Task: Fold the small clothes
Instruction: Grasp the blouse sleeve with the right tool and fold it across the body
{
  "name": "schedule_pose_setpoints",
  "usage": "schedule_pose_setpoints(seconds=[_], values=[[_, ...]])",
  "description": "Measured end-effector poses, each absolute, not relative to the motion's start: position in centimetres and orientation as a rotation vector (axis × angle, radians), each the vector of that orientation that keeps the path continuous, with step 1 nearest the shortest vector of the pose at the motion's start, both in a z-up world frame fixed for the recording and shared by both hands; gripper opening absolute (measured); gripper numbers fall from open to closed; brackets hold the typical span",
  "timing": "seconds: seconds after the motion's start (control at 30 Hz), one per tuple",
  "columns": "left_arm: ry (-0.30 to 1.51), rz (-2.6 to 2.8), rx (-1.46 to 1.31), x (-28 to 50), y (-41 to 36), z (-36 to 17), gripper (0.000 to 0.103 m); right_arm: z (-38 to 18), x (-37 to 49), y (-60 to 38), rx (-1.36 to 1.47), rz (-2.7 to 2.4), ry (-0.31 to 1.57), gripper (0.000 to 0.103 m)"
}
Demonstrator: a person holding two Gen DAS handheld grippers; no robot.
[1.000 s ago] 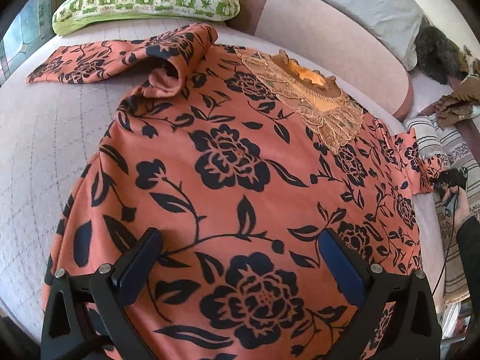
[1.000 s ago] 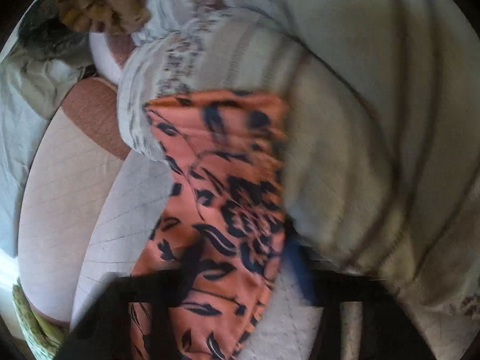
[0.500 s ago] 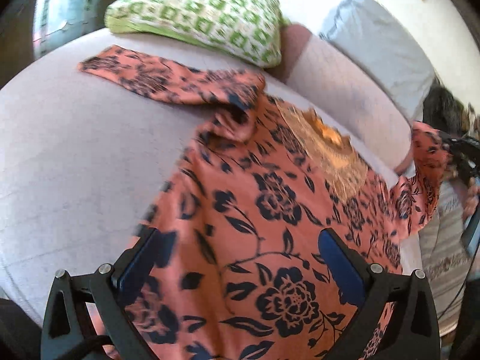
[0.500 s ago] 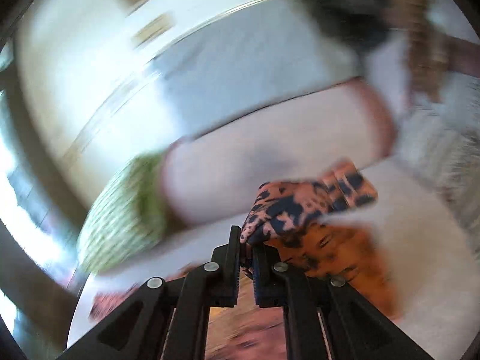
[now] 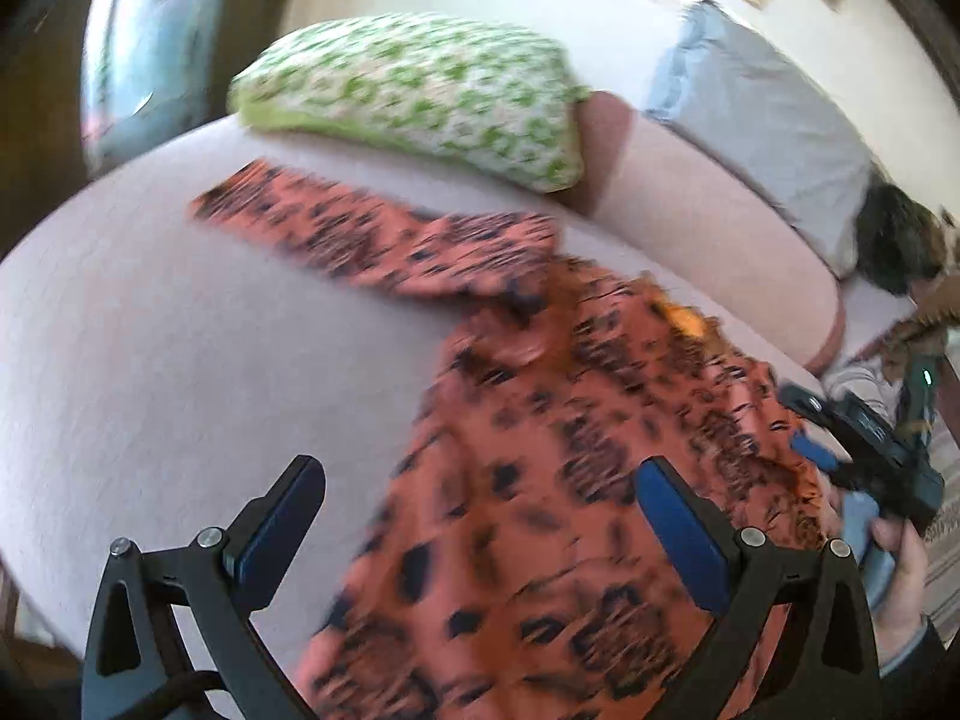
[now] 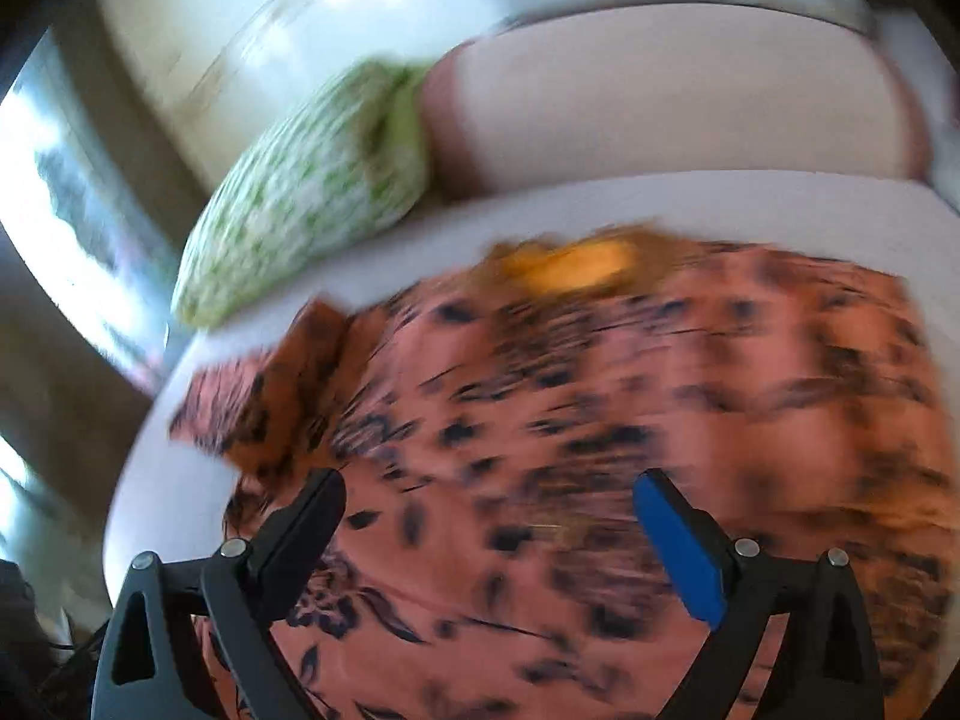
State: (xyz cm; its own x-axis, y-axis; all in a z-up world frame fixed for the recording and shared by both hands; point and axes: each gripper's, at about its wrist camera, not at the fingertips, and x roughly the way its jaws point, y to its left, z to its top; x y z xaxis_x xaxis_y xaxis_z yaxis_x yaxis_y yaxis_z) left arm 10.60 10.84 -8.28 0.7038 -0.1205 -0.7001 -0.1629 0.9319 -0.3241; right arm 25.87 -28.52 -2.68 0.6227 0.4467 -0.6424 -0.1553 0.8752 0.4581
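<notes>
Fingers of the right gripper [image 6: 489, 531] are opening with nothing between them, above the orange black-flowered top [image 6: 600, 420] spread on the pale bed [image 5: 150, 372]. Left gripper [image 5: 480, 531] hangs wide and empty above its hem, likely for the next fold.

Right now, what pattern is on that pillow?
Green shapes on white, on the pillow; clearest in the left wrist view.
</notes>
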Motion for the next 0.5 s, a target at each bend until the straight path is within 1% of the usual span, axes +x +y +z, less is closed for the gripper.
schedule_pose_setpoints(seconds=[0.13,0.23,0.3,0.37,0.43,0.5], values=[[0.859,-0.137,-0.439,17.0,7.6,-8.2,0.103,-5.1,22.5,-37.1,0.646,0.296,0.857,0.098],[0.956,-0.234,-0.553,22.3,5.8,-9.7,0.103,-7.3,19.5,-40.5,0.715,0.271,0.856,0.098],[1.005,-0.252,-0.586,25.3,4.5,-10.9,0.103,-8.4,18.0,-42.1,0.762,0.266,0.85,0.098],[1.075,-0.23,-0.604,28.0,3.7,-12.5,0.103,-9.9,18.3,-42.3,0.803,0.26,0.86,0.098],[1.094,-0.204,-0.59,29.1,3.4,-13.5,0.103,-10.2,18.5,-42.1,0.827,0.308,0.857,0.098],[1.12,-0.18,-0.54,30.1,3.3,-14.7,0.102,-9.5,18.6,-41.8,0.791,0.326,0.833,0.098]])
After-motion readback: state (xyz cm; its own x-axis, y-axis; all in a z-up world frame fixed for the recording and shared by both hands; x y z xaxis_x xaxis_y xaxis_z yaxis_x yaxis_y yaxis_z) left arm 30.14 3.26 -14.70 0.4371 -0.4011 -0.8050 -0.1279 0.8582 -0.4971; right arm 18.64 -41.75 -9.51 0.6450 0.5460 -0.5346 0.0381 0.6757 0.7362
